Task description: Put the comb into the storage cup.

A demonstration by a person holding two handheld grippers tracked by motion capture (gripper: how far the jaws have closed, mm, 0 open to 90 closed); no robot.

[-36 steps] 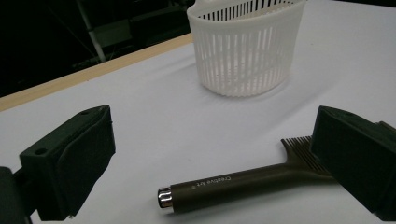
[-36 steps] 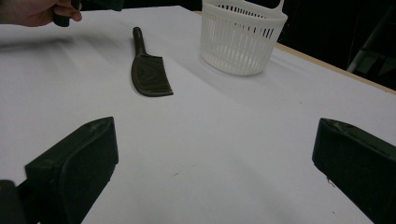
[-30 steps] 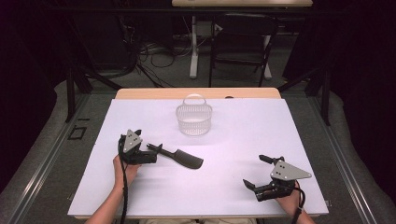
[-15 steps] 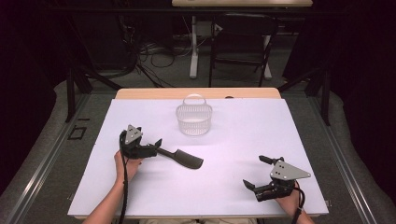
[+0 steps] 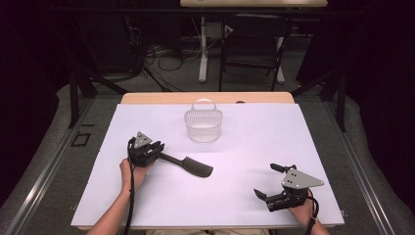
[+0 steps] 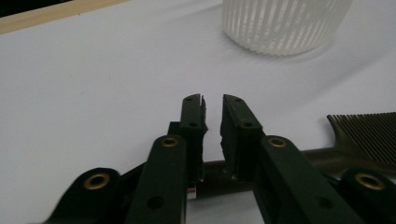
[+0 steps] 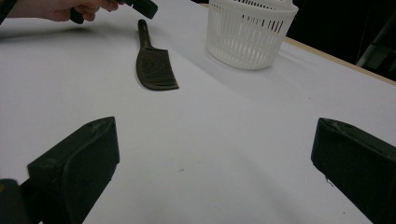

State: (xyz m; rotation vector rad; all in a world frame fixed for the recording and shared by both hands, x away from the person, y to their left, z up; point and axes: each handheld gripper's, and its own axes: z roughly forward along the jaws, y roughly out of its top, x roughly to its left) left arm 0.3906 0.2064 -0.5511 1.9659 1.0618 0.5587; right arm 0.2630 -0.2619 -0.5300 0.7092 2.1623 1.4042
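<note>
A dark comb (image 5: 195,168) lies flat on the white table (image 5: 254,142), its handle pointing left. My left gripper (image 5: 157,147) hovers right over the handle's end. In the left gripper view its jaws (image 6: 212,100) stand almost together with only a thin slit of table between them, and the comb (image 6: 369,135) passes under their base off to the right. Near the front right, my right gripper (image 5: 264,180) rests wide open and holds nothing. From the right gripper (image 7: 215,135) the comb (image 7: 154,65) shows ahead, with the left gripper (image 7: 140,5) above its handle.
A white slatted basket (image 5: 203,126) with a bail handle stands at the back middle of the table, also seen as the basket (image 6: 280,23) and the basket (image 7: 247,32). A wooden strip (image 5: 205,98) edges the far side. Chair legs and cables lie beyond it.
My left gripper has shifted right and slightly forward, onto the end of the comb's handle. The comb, the basket and my right gripper have stayed put.
</note>
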